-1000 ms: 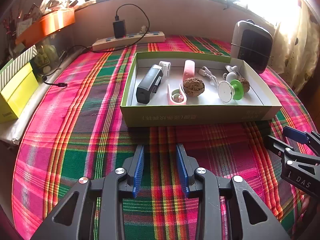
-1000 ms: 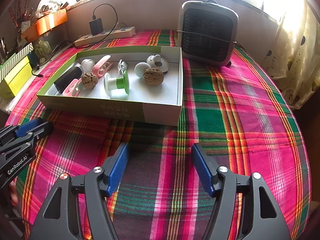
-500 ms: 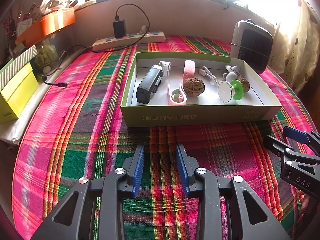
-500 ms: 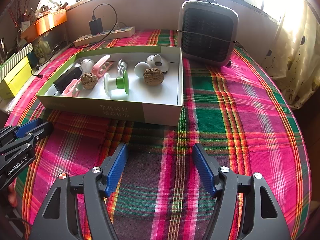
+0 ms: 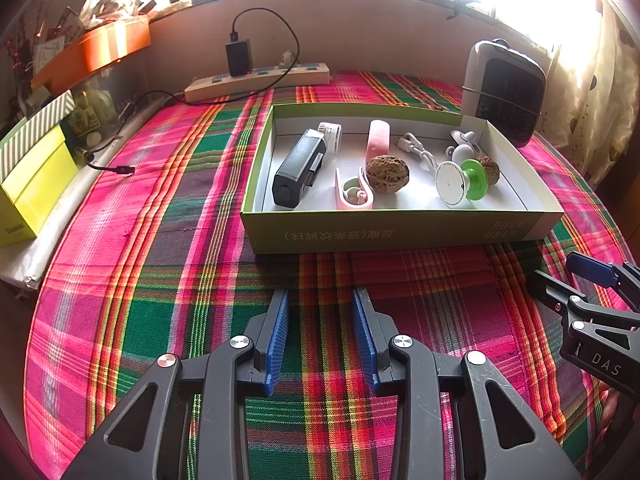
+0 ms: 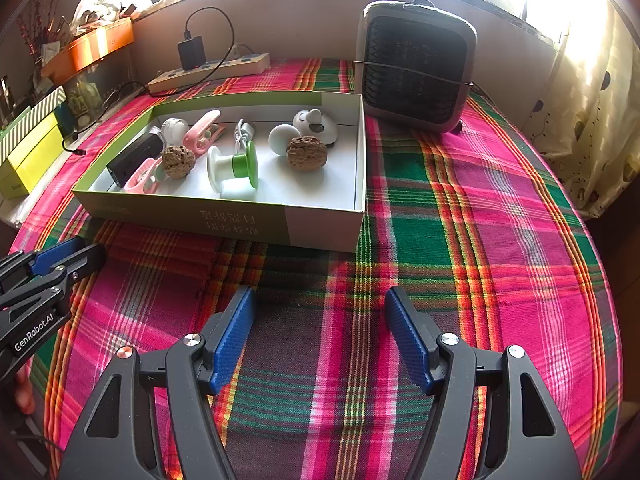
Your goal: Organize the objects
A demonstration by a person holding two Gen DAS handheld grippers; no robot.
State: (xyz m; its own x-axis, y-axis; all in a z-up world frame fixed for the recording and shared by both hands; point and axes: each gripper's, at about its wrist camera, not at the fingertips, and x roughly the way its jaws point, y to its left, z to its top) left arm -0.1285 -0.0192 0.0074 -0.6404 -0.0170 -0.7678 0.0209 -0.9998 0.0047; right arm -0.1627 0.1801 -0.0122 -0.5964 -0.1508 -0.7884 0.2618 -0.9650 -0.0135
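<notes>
A shallow green box (image 5: 400, 234) (image 6: 224, 220) stands on the plaid cloth and holds small items. Inside lie a black block (image 5: 298, 168), two walnuts (image 5: 387, 173) (image 6: 306, 153), pink clips (image 5: 354, 192) (image 6: 202, 134), a white and green spool (image 5: 460, 178) (image 6: 234, 166), a white cable (image 5: 416, 150) and white round pieces (image 6: 316, 124). My left gripper (image 5: 320, 304) hovers open in front of the box with nothing between its blue pads. My right gripper (image 6: 320, 300) is open wider, also empty, before the box's right corner.
A grey fan heater (image 6: 416, 66) (image 5: 506, 92) stands behind the box at the right. A power strip (image 5: 256, 82) with a black charger lies along the back wall. Yellow boxes (image 5: 32, 184) sit at the left edge. A curtain (image 6: 592, 120) hangs on the right.
</notes>
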